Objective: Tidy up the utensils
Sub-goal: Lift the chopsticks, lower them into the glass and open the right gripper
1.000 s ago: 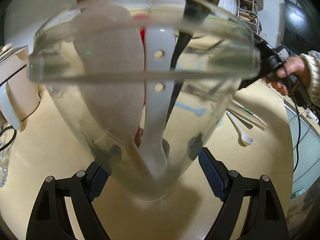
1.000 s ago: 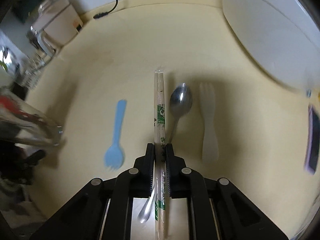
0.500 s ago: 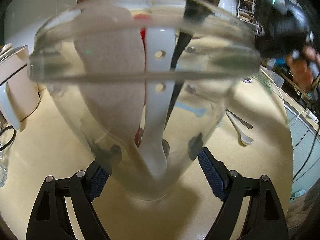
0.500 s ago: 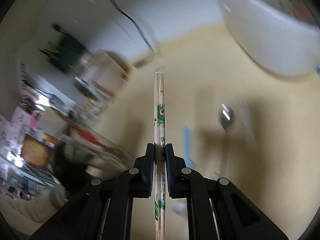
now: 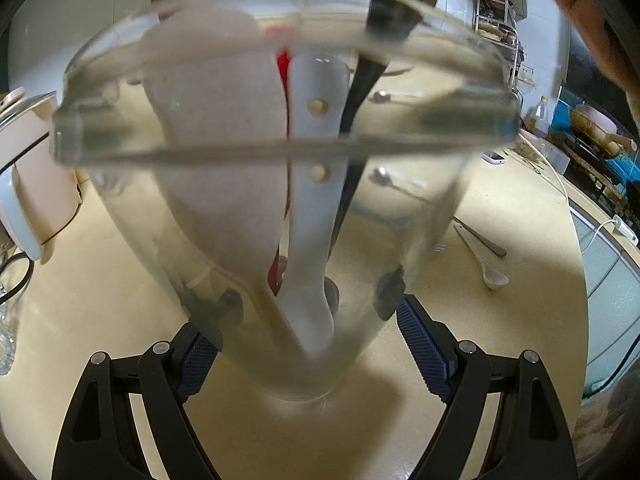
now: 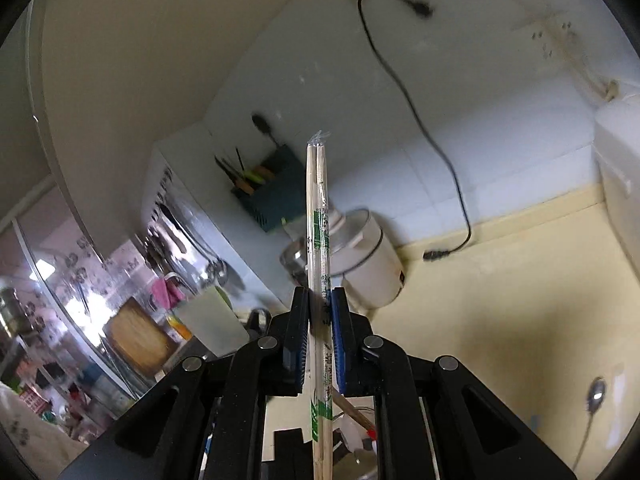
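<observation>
A clear glass jar (image 5: 400,264) stands on the beige counter with my left gripper (image 5: 308,332) shut around its lower part, blue pads (image 5: 420,340) against both sides. Inside it are a white spatula (image 5: 316,184), a black ladle (image 5: 360,80), a wooden-handled scoop (image 5: 216,140) and something red. My right gripper (image 6: 320,304) is shut on a pair of wrapped chopsticks (image 6: 318,208), held high and pointing at the wall. Still on the counter are a white spoon (image 5: 484,264), a metal spoon (image 6: 596,392) and a blue fork (image 5: 384,216), seen through the glass.
A white rice cooker (image 6: 360,264) stands by the wall, with a black cord (image 6: 420,120) hanging down beside it. A dark utensil rack (image 6: 272,196) hangs on the tiles. A phone (image 5: 494,157) lies further along the counter. A blurred arm (image 5: 592,20) crosses the left view's top right.
My right gripper lifted the chopsticks off the counter and tilted upward, so its view swung from the counter to the wall. The left gripper and jar have not moved.
</observation>
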Motion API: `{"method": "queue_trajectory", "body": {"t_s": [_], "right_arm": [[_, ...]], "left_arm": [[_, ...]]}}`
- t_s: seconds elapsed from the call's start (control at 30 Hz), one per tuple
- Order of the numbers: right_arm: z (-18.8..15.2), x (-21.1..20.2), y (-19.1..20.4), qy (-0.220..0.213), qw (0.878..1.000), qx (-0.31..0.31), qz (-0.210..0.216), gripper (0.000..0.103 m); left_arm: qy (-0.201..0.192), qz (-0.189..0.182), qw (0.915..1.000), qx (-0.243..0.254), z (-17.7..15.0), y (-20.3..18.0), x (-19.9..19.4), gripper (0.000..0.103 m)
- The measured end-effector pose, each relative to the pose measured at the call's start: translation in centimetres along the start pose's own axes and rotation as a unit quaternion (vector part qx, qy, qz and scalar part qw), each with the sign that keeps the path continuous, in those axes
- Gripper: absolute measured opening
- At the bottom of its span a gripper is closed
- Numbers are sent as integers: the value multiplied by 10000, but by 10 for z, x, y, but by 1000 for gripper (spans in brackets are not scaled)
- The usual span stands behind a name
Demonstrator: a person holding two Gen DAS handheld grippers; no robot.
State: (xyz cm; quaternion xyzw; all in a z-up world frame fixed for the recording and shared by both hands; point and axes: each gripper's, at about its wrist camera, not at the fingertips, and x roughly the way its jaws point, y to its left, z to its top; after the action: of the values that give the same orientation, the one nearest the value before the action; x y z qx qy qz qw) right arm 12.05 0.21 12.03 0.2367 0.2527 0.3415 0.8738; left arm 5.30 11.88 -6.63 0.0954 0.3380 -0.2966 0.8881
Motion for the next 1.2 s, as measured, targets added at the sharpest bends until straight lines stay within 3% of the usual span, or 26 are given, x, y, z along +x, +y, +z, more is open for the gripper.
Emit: {"method": "queue_trajectory", "body": {"t_s": [0.2,0.4,0.53,0.67,0.73,0.8,0.87,1.17,1.2], "right_arm": [[-29,23,15,119,9936,-906,-663,11],[-58,9,24,536,9917,-1012,-578,11],[-61,-17,24,618,9906,-981,-729,20],[-50,-22,19,777,9866,-1138,-874,23],[-35,-15,18,751,9883,-1100,-738,31],[-18,-4,18,643,9894,-1086,-721,48],[-3,9,20,571,9898,-1095,-708,51],[18,97,25,1353,9691,-1648,-1238,52],[17,103,24,1456,9655,-1704,-1325,41]], "left_arm": [[0,-10,10000,-8,0,-1,1,86],[1,-26,10000,-20,0,-4,2,86],[4,-27,10000,-25,1,-6,5,86],[1,-42,10000,-34,1,-6,5,87],[13,-31,10000,-30,0,-6,5,87],[19,-17,10000,-23,1,-6,5,87],[20,-9,10000,-19,1,-8,5,87],[20,-20,10000,-23,1,-8,6,87],[19,-25,10000,-28,1,-8,6,87]]}}
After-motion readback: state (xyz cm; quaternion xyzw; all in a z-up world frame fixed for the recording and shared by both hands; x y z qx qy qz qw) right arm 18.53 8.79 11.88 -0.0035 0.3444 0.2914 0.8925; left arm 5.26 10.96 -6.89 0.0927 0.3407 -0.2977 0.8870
